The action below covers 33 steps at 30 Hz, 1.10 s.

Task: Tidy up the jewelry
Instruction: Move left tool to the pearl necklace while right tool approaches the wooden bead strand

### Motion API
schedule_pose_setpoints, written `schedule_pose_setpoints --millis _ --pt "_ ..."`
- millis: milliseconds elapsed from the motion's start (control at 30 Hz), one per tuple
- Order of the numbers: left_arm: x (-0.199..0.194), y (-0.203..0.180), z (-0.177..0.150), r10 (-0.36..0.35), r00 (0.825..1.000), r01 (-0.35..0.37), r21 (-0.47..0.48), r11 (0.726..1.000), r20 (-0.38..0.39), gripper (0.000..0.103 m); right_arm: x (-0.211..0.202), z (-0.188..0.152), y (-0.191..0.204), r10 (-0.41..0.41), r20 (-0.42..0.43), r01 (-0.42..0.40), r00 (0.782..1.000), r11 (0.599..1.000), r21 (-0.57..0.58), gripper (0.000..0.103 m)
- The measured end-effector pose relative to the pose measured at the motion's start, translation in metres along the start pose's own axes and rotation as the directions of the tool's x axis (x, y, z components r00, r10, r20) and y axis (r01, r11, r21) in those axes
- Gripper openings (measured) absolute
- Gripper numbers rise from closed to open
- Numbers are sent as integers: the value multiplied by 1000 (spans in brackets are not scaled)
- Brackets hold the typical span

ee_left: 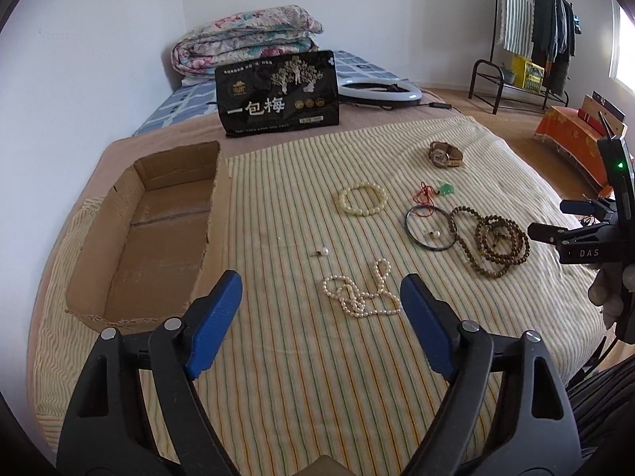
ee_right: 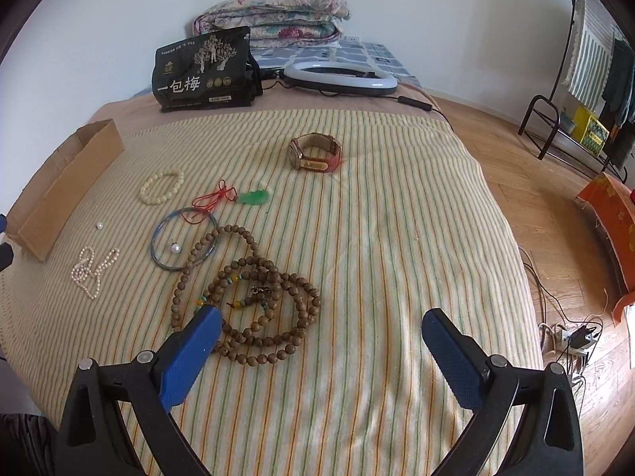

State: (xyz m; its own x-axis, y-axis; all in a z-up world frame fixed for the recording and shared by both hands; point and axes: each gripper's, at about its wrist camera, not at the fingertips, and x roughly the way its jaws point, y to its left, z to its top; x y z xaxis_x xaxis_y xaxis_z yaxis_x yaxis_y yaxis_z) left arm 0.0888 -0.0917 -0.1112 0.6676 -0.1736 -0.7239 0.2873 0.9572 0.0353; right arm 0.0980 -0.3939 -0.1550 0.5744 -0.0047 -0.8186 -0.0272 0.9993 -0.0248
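Jewelry lies on a striped cloth on a bed. A pearl necklace lies just ahead of my open, empty left gripper. A cream bead bracelet, a loose pearl earring, a blue bangle with a pearl inside, a green pendant on red cord, a watch and brown wooden beads lie beyond. My right gripper is open and empty, its left finger over the wooden beads. An empty cardboard tray sits left.
A black snack bag stands at the back, with a ring light and folded quilt behind. The bed edge drops to wood floor on the right, with cables and a clothes rack.
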Motion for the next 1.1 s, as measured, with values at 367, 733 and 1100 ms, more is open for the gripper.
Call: schedule_pose_setpoints --millis 367,733,1100 --pt "67 -10 -12 -47 989 48 1 999 -143 58 27 4 8 17 -49 -18 999 1000 -13 101" --pt "94 -13 -17 -46 984 48 7 999 -174 57 48 9 21 41 -96 -44 995 998 -35 98" --pt "101 -13 -18 -74 985 75 -2 997 -158 41 58 9 19 70 -107 -70 992 998 2 82"
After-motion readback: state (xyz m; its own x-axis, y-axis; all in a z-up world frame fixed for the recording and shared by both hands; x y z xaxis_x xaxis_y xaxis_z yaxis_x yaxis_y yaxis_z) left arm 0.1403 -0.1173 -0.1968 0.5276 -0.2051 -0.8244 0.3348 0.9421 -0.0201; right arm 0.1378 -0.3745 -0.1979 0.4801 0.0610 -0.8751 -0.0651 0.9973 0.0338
